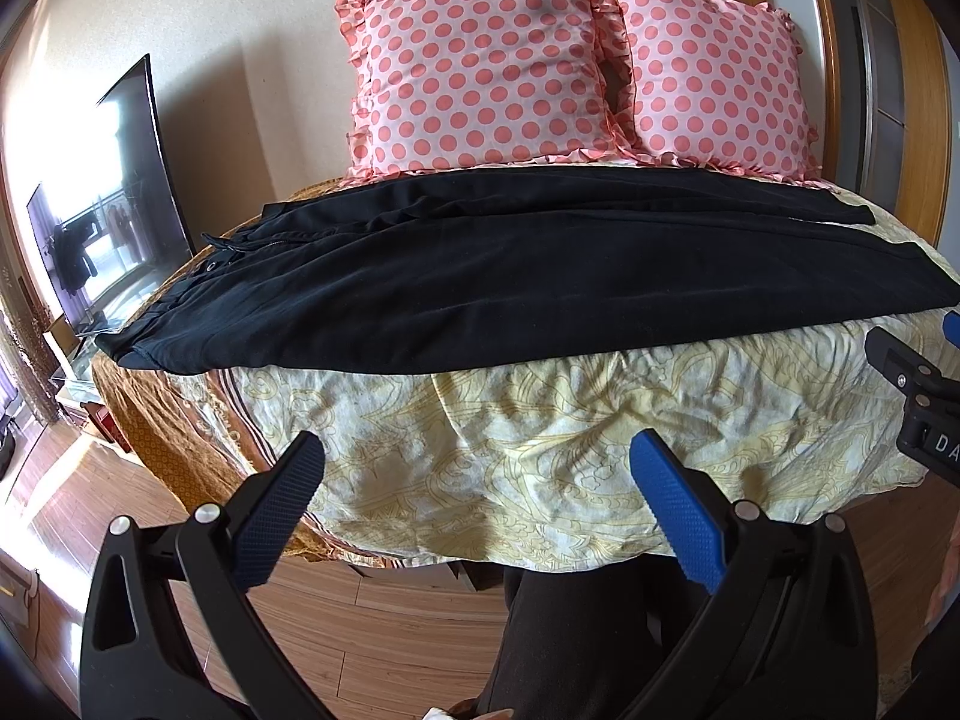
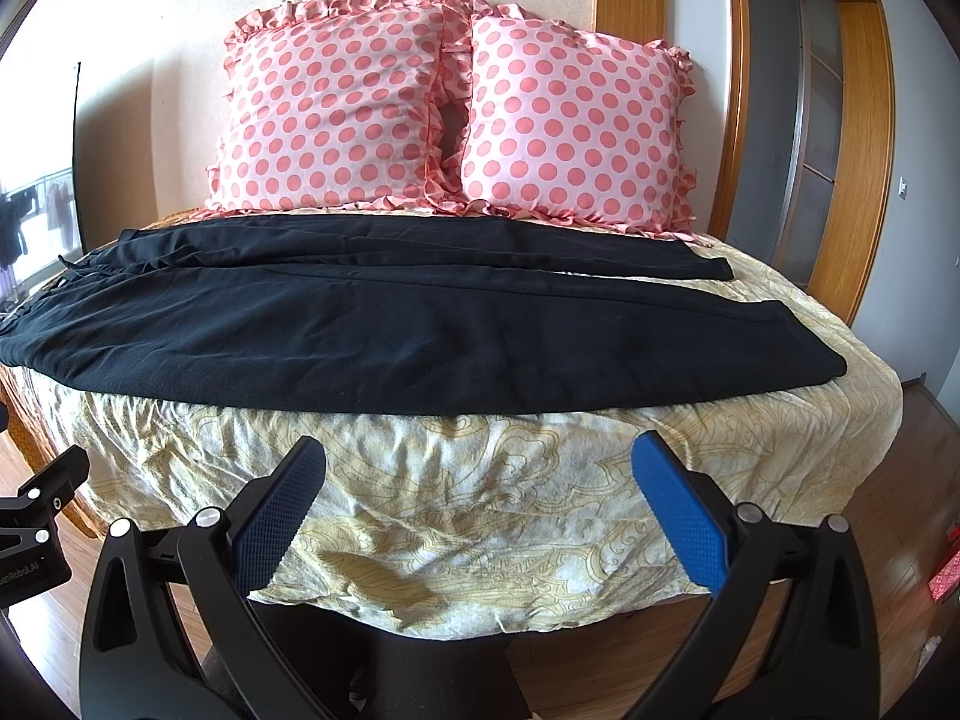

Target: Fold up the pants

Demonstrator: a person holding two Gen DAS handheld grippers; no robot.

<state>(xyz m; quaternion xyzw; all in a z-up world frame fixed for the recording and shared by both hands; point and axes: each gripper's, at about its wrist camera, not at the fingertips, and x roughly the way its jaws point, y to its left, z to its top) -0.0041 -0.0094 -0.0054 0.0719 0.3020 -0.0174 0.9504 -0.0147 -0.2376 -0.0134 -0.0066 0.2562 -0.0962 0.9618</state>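
Observation:
Black pants (image 1: 480, 276) lie flat across the bed, waistband at the left, both legs running to the right with the hems at the right end; they also show in the right wrist view (image 2: 390, 330). My left gripper (image 1: 477, 450) is open and empty, held above the near edge of the bed, short of the pants. My right gripper (image 2: 480, 456) is open and empty too, in front of the pants' near leg. The right gripper's body shows at the right edge of the left wrist view (image 1: 918, 396).
The bed has a pale yellow patterned cover (image 1: 540, 438) over an orange sheet. Two pink polka-dot pillows (image 1: 480, 66) (image 2: 570, 120) stand against the wall behind the pants. A TV (image 1: 114, 210) stands left of the bed. Wooden floor (image 1: 372, 648) lies below; a doorway is at the right.

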